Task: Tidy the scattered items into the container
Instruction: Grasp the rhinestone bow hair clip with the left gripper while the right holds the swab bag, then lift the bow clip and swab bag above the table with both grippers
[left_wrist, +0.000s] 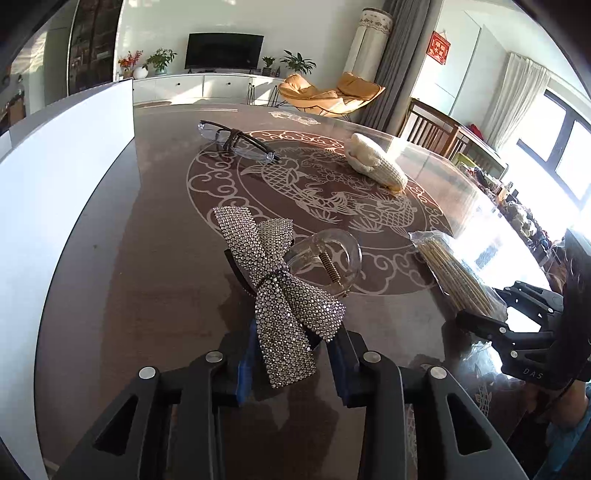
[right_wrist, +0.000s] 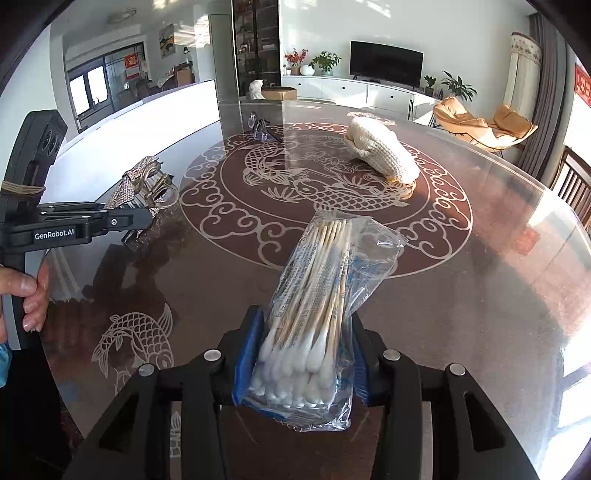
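Observation:
A rhinestone bow hair clip (left_wrist: 288, 295) with a clear claw (left_wrist: 332, 258) sits between the blue pads of my left gripper (left_wrist: 291, 354), which is shut on it. The right wrist view shows that clip (right_wrist: 136, 181) at the left gripper (right_wrist: 147, 221), beside the white container (right_wrist: 147, 122). A bag of cotton swabs (right_wrist: 314, 295) lies on the table with its near end between the pads of my right gripper (right_wrist: 304, 365). The jaws flank it loosely, open. The left wrist view shows the bag (left_wrist: 454, 273) and the right gripper (left_wrist: 476, 325) at the right.
Folded glasses (left_wrist: 236, 142) and a cream knitted piece (left_wrist: 376, 164) lie further back on the glass table (left_wrist: 166, 295) with its fish pattern. The white container's wall (left_wrist: 74, 147) stands along the left. A hand (right_wrist: 29, 291) grips the left tool. Chairs stand beyond the table's right edge.

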